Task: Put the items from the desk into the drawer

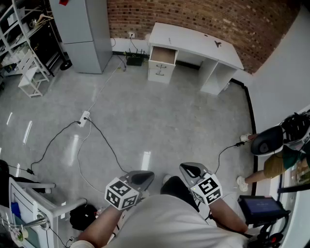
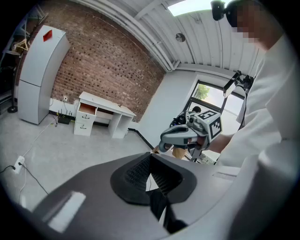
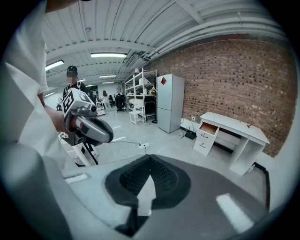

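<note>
The bench [image 1: 189,41] stands well apart from both tools, straight ahead across open floor against the brick wall [image 1: 203,14]. Its long axis runs along that wall, left to right in the head view. The open drawer [image 1: 163,55] sits at its left end. One small dark item [image 1: 217,44] lies on the top toward the right end; it is too small to identify, and I cannot tell if anything else is up there.

The left hand-held gripper [image 1: 144,176] and the right hand-held gripper [image 1: 190,170] are both held close to the person's body and level with each other, so neither is clearly nearer. By side, the right one lines up with the dark item and the left one with the drawer. Each gripper view shows its own jaws pressed together with nothing between them.

Judging from this, the task has not begun: the next move is a walk forward, and a power strip [image 1: 85,117] with its cable lies on the floor to the left of that path.

The head view alone shows the bench top and the item on it. The gripper views see the bench from low down, showing the drawer front and legs. The right gripper view also shows shelves [image 3: 140,93] and a tall grey cabinet [image 3: 169,103] left of the bench
</note>
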A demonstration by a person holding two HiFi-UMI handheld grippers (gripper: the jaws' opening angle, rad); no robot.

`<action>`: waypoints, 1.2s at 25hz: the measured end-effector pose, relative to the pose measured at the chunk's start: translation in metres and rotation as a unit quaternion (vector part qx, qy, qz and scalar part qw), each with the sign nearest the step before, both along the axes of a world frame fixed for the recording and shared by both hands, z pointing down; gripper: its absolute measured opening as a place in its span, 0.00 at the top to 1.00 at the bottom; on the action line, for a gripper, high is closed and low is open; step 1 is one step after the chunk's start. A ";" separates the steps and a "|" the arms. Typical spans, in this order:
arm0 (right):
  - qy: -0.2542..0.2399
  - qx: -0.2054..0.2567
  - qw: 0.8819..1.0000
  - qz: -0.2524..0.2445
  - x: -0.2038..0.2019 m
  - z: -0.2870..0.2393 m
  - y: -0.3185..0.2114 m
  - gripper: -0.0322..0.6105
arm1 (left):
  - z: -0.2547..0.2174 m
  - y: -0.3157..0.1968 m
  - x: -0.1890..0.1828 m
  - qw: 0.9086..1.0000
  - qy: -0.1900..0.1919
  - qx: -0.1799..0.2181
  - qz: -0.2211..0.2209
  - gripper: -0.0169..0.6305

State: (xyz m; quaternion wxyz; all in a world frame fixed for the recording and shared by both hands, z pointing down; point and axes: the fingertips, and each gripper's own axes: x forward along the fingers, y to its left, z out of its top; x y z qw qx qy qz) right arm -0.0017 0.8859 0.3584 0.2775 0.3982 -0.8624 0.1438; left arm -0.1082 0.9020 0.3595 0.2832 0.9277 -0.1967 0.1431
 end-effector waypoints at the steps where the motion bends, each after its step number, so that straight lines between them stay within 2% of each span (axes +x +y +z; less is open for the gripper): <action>1: 0.000 -0.003 1.000 -0.001 0.001 0.003 -0.005 0.95 | 0.004 -0.005 -0.001 1.000 -0.004 -0.001 -0.003 0.96; 5: -0.004 -0.010 1.000 -0.006 0.013 0.013 -0.038 0.95 | 0.015 -0.039 0.002 1.000 -0.014 -0.001 -0.016 0.96; 12: -0.025 -0.006 0.999 -0.028 0.031 0.018 -0.146 0.95 | 0.014 -0.134 0.023 0.998 -0.030 0.001 -0.047 0.96; 16: -0.038 0.008 0.999 -0.029 0.057 0.008 -0.212 0.95 | -0.004 -0.197 0.056 0.997 -0.049 0.029 -0.044 0.96; 22: -0.048 0.004 0.997 -0.053 0.107 0.014 -0.304 0.87 | -0.012 -0.294 0.109 0.993 -0.087 0.049 -0.069 0.96; 30: -0.079 -0.024 0.996 -0.033 0.115 0.028 -0.385 0.86 | -0.006 -0.374 0.118 0.993 -0.080 0.047 -0.071 0.96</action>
